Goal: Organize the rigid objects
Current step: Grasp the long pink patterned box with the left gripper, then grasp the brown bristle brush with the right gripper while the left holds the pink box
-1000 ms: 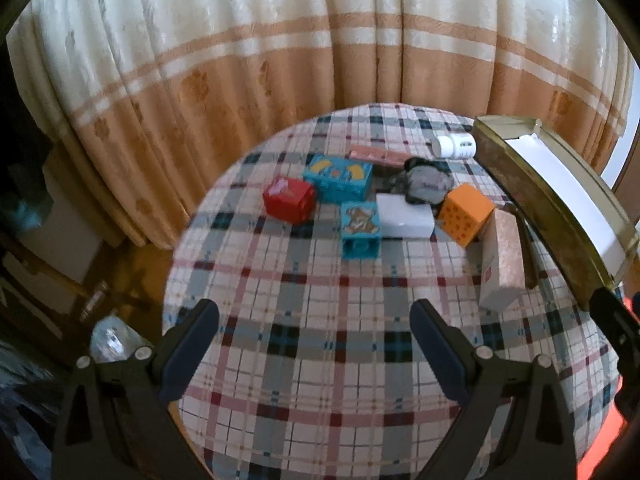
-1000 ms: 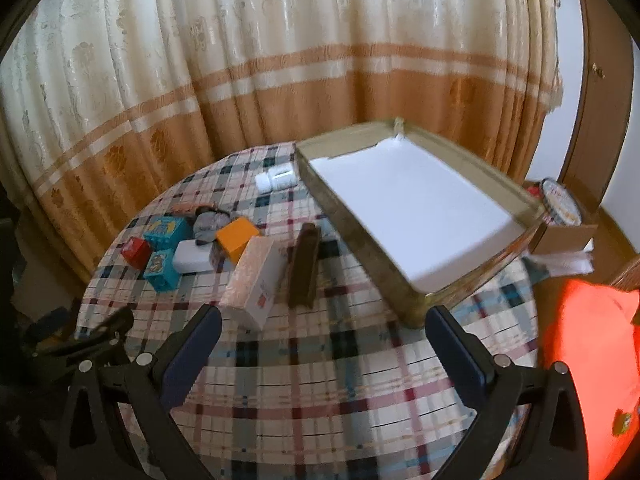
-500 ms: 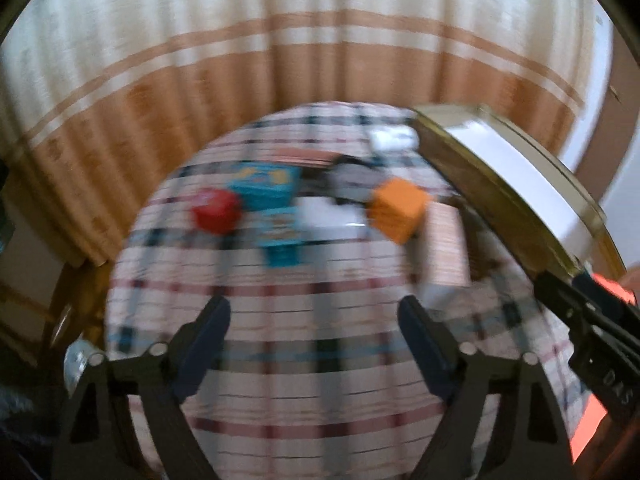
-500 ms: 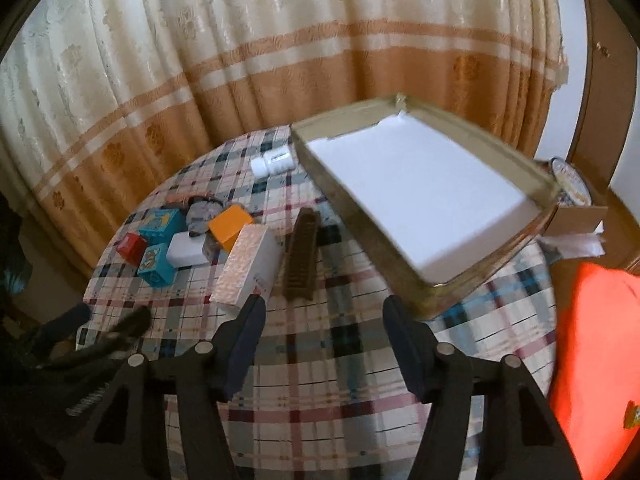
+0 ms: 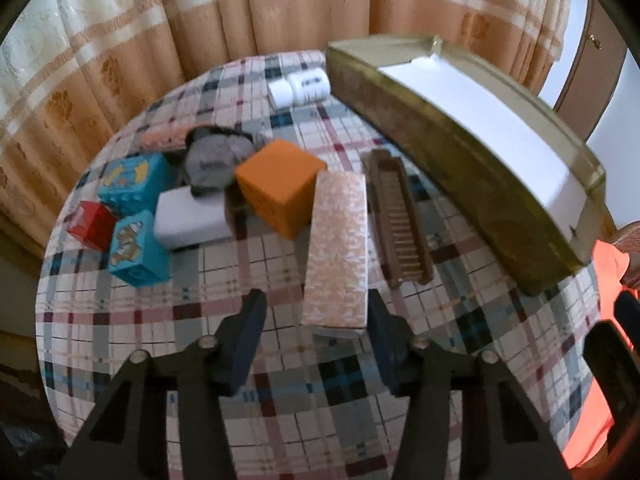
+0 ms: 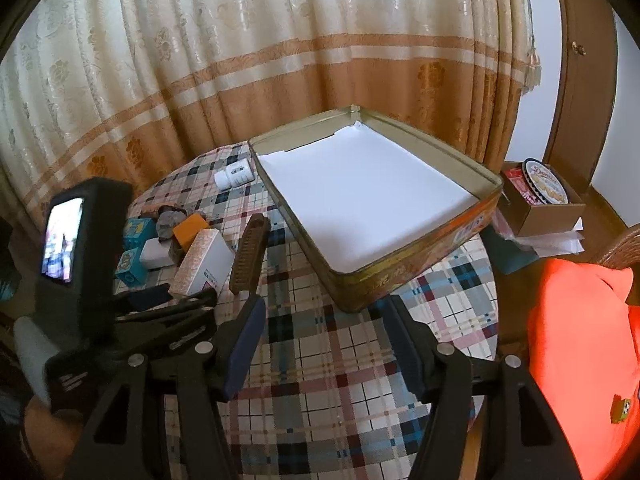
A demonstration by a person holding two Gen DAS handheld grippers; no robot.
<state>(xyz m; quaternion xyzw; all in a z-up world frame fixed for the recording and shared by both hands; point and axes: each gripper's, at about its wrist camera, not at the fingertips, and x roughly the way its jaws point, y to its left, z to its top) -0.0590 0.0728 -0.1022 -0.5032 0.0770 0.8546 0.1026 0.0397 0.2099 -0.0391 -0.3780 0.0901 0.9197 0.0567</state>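
Note:
A long pink patterned box [image 5: 338, 252] lies on the plaid tablecloth, beside a brown comb [image 5: 400, 216] and an orange cube [image 5: 280, 192]. My left gripper [image 5: 316, 316] straddles the box's near end. Its jaws are closing, and the left pad still stands off the box. In the right wrist view the left gripper [image 6: 180, 296] reaches in at the box [image 6: 204, 256]. My right gripper [image 6: 324, 332] hangs open over bare cloth by the near corner of a large tin [image 6: 416, 264] lined with white paper. Nothing is between its fingers.
Left of the box sit a white block [image 5: 188, 216], two teal blocks [image 5: 136, 248], a red cube [image 5: 90, 224] and a grey lump [image 5: 216, 160]. A white bottle [image 5: 304, 88] lies at the back. A curtain [image 6: 280, 60] hangs close behind. A cardboard box [image 6: 540, 204] and red-orange cloth [image 6: 580, 360] are right.
My left gripper has swung right and dropped toward the pink box, and its jaws have narrowed around its near end. The right gripper's jaws have narrowed from wide, and it edged towards the tin.

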